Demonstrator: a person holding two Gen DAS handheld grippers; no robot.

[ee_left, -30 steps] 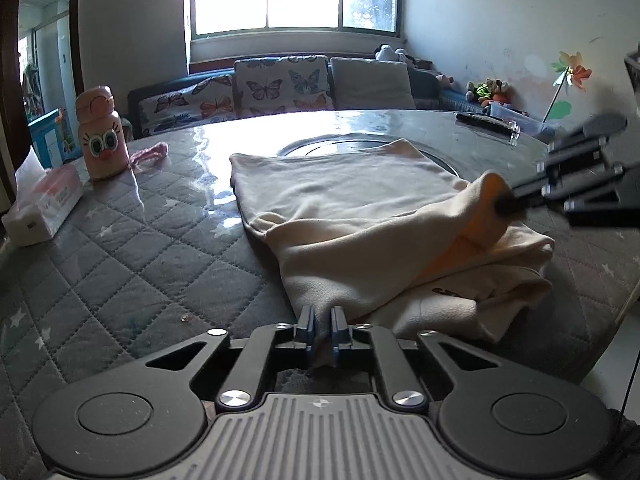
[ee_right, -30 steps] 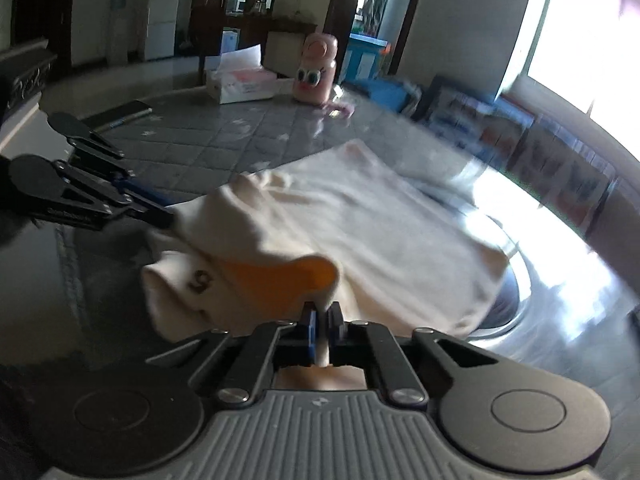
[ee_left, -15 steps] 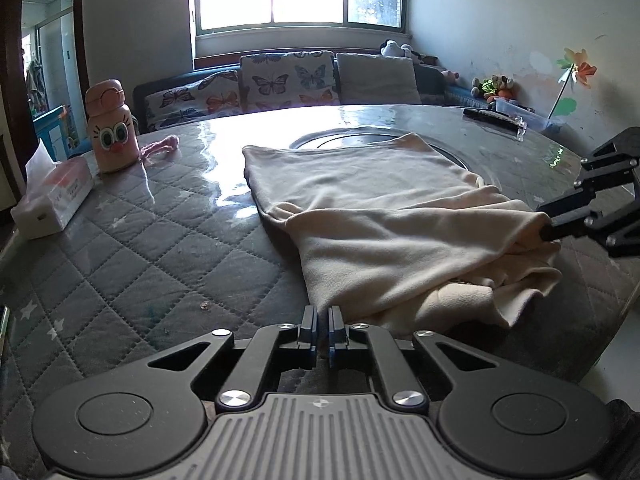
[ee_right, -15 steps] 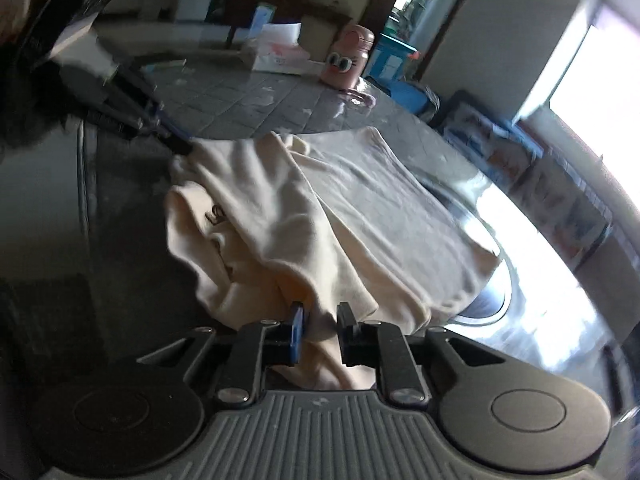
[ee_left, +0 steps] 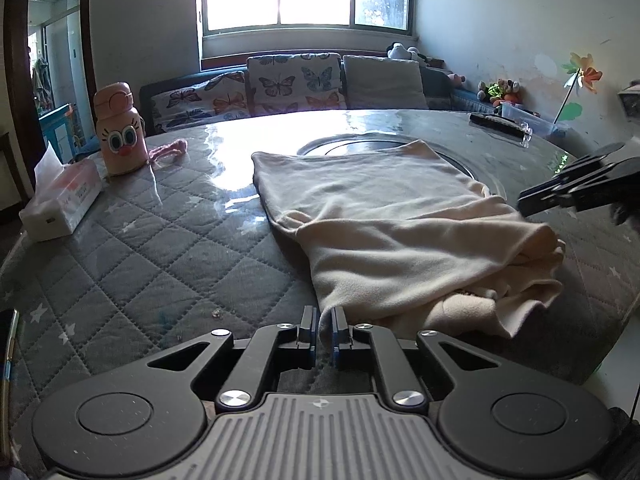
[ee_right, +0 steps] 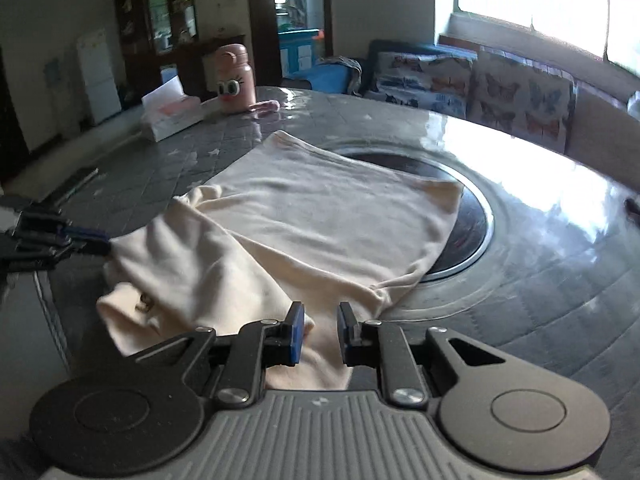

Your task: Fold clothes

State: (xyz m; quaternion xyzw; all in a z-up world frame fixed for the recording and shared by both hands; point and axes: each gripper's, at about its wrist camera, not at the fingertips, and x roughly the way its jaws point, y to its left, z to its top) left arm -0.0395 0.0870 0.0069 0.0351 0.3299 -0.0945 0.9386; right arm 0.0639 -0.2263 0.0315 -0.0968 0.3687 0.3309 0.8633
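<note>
Lying on a round table (ee_left: pixel 120 248) with a quilted grey cover, the cream garment (ee_left: pixel 384 216) is partly folded, one flap laid over its near side and its far edge overlapping the dark round inset (ee_right: pixel 472 216) in the middle. The left gripper (ee_left: pixel 324 322) pinches the garment's near corner, its jaws almost closed on the cloth. The right gripper (ee_right: pixel 320 316) has just been opening, its pads parted with cloth between them but not pressed. A pink bottle (ee_left: pixel 119 130) and a tissue box (ee_left: pixel 60 200) stand well apart from the garment.
</note>
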